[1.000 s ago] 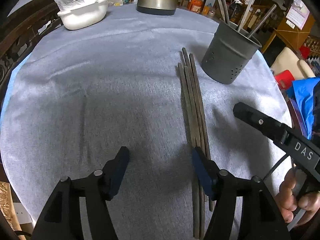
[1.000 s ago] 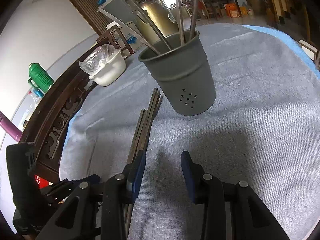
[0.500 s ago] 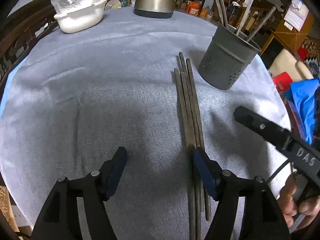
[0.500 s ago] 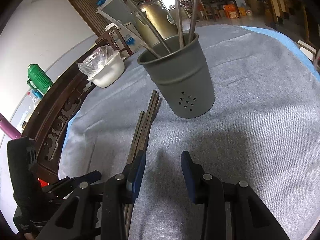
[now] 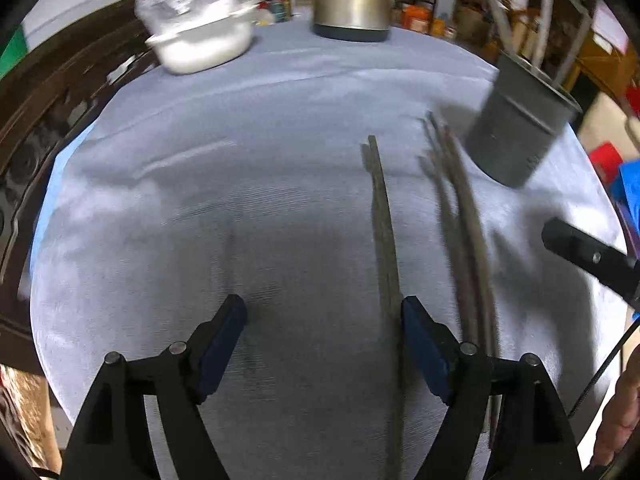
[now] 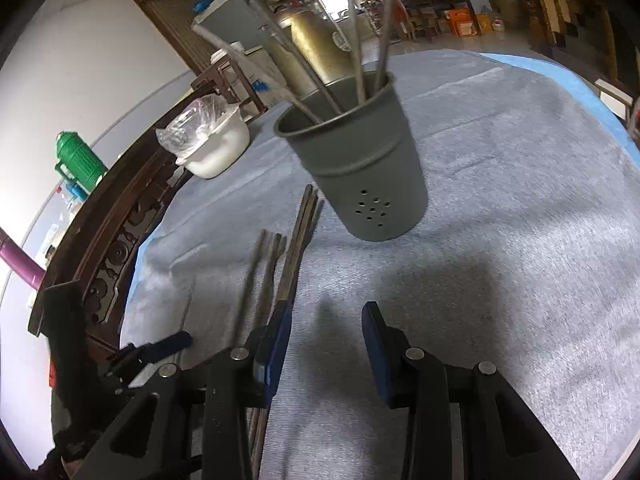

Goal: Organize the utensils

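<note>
Grey cloth on the bench now shows two chopsticks (image 5: 385,240) pulled clear of the bundle (image 5: 464,232) beside the holder (image 5: 520,120) — my left gripper (image 5: 322,344), jaws just widened, straddles them unpinched, ready to grasp.

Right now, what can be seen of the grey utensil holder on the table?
The holder is a dark grey, matte, metal-looking cup that narrows toward its base, with a rolled rim, a ridge below it and a cluster of small round holes low on the side. It stands upright on the grey cloth, several thin sticks leaning inside. Loose chopsticks lie beside it; neither hand-held gripper touches it.
</note>
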A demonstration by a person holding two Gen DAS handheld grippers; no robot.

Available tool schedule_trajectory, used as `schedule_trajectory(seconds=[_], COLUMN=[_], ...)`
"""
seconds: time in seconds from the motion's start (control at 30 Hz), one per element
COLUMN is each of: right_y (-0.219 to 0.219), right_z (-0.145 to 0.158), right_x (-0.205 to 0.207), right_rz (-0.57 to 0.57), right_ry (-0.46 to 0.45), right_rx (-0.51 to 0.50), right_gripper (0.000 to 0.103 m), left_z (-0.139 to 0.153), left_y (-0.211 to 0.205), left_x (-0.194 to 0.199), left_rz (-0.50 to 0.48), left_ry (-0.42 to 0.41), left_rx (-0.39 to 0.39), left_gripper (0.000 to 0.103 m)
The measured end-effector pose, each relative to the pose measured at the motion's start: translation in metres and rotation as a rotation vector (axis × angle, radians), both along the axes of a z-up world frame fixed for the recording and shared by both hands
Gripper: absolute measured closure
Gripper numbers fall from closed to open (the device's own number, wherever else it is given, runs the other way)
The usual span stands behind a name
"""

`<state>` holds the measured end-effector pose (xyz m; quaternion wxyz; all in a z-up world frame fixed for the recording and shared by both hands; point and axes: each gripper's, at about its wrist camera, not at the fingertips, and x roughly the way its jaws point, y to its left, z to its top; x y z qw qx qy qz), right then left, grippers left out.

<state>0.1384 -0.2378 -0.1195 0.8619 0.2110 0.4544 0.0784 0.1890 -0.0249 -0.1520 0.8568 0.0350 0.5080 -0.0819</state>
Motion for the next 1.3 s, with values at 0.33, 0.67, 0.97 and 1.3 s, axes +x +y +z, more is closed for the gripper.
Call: schedule_trajectory(seconds=[0.33, 0.67, 0.97, 1.3], right_y=[0.057, 0.044, 0.019, -0.005], right_z=[-0.01, -0.016, -0.014, -0.012], right_x=[0.021, 0.008, -0.012, -0.034], right_rz=[0.137, 0.148, 0.156, 0.158], right_ry=[0.055, 0.08, 0.094, 0.13], right_rx=[-0.156, -0.154, -0.129, 0.013], right_gripper=[0.074, 0.089, 0.089, 0.087], left_z=[0.004, 0.008, 0.019, 0.011], left_y=[0.025, 0.022, -0.003, -0.026], left_x=[-0.003, -0.003, -0.018, -0.03], left_rz=[0.083, 0.078, -0.002, -0.065], left_ry=[0.046, 0.036, 0.023, 0.067], left_rx=[-0.067, -0.068, -0.083, -0.072], left_gripper=[0.022, 0.022, 0.022, 0.022])
